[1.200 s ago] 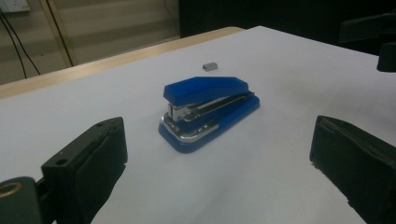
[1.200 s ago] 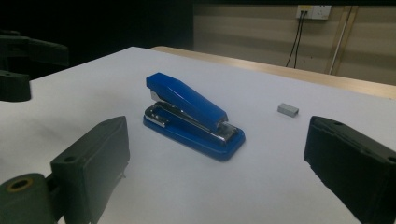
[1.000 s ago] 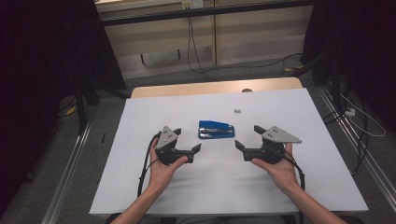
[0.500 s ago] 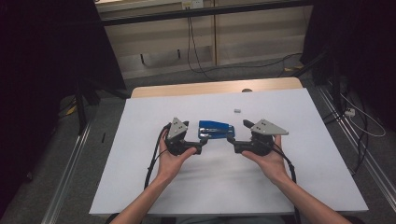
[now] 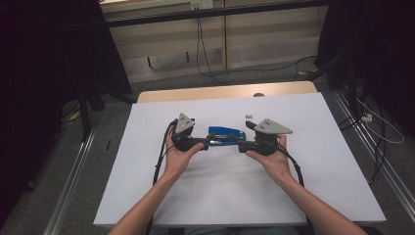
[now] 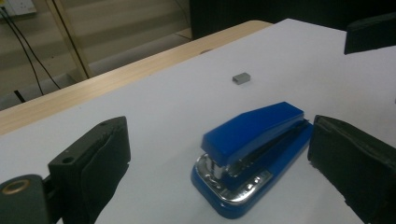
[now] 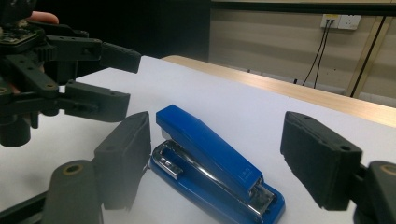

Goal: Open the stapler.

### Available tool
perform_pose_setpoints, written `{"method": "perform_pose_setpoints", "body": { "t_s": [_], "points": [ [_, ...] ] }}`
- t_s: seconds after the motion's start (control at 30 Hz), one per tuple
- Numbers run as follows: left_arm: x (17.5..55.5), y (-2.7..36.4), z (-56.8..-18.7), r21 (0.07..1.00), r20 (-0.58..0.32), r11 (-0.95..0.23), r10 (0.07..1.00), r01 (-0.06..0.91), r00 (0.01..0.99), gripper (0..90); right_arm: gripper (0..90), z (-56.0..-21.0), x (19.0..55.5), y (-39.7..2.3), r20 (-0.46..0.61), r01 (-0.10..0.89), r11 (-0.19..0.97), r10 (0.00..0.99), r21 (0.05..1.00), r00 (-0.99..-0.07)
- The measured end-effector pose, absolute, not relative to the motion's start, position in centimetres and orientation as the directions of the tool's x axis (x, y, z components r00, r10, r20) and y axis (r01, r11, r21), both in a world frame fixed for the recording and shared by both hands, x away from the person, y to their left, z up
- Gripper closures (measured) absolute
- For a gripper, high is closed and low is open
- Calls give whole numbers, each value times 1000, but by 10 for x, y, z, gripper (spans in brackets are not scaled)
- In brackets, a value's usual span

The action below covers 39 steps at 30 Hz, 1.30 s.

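- R gripper (image 7: 212, 163): fingers spread, one each side of the blue plastic-and-metal stapler (image 7: 210, 177), no pad pressing on it. Jaws have just been closing in, stapler between them, near finger (image 7: 123, 158) close beside its open-mouth end.
- L gripper (image 6: 219, 163): fingers wide apart too, straddling the stapler (image 6: 254, 149) from the opposite end; right-hand pad (image 6: 350, 163) sits just beside the hinge end, not clearly touching.
- Stapler lies flat on the white table (image 5: 303, 196), mid-table, between both grippers (image 5: 200, 143) (image 5: 242, 144) in high view (image 5: 226, 134), long axis running gripper to gripper.
- Small grey block (image 6: 241, 78), prob. a staple strip, lies further back, well apart.
- Beyond: wooden table edge (image 5: 220, 92), cables on wall behind.
- Handling, my guess: rigid body, moderate weight for its size, smooth plastic top so slippery-ish; sprung lid gives if squeezed top-to-bottom.
- Best hold: across the two long flat sides, near mid-length, low on the base. Avoid pinching lid vs base, as it'd fire or pivot.
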<state>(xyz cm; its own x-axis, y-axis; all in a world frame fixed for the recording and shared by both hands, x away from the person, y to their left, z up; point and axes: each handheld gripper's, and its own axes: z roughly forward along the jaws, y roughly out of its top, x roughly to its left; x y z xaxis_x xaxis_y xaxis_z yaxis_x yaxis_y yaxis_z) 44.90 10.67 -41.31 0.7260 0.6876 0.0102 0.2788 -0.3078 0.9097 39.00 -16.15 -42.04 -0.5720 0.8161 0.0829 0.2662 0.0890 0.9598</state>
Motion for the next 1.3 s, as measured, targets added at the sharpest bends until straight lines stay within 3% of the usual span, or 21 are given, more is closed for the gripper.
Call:
{"method": "perform_pose_setpoints", "body": {
  "t_s": [0.23,0.33,0.37,0.63,0.67,0.7,0.73,1.0,1.13,1.2,1.27,1.3],
  "points": [
    [457,111,-420,894,19,-330,705,303,709,46,350,-423,397,-155,89,268,87,809,959,-581],
    [458,114,-421,893,12,-325,708,311,706,48,450,-426,396,-154,85,274,108,791,956,-606],
    [458,115,-422,888,4,-327,709,323,706,48,539,-426,397,-154,89,277,109,783,955,-616],
    [456,115,-427,876,-4,-339,707,344,707,49,739,-429,398,-154,102,294,122,759,948,-644],
    [455,115,-427,874,-6,-341,704,346,710,73,816,-430,398,-154,107,299,126,749,946,-654],
    [455,116,-427,875,-7,-341,701,344,713,73,816,-430,398,-154,107,299,126,749,946,-654],
    [455,115,-427,875,-3,-345,698,340,716,75,884,-431,398,-153,118,307,123,742,944,-660],
    [453,117,-426,876,-18,-327,713,356,700,77,900,-433,399,-154,120,318,134,738,939,-665],
    [453,118,-425,882,-13,-324,710,343,704,259,900,-435,400,-153,143,334,132,716,933,-683],
    [454,118,-426,883,-33,-313,700,348,713,391,900,-437,400,-150,129,337,162,705,928,-697],
    [453,117,-427,878,-31,-326,693,351,720,429,900,-438,400,-150,133,340,163,704,926,-698],
    [453,117,-427,878,-30,-328,690,349,723,509,900,-438,401,-149,131,342,166,704,925,-698]
  ]
}}
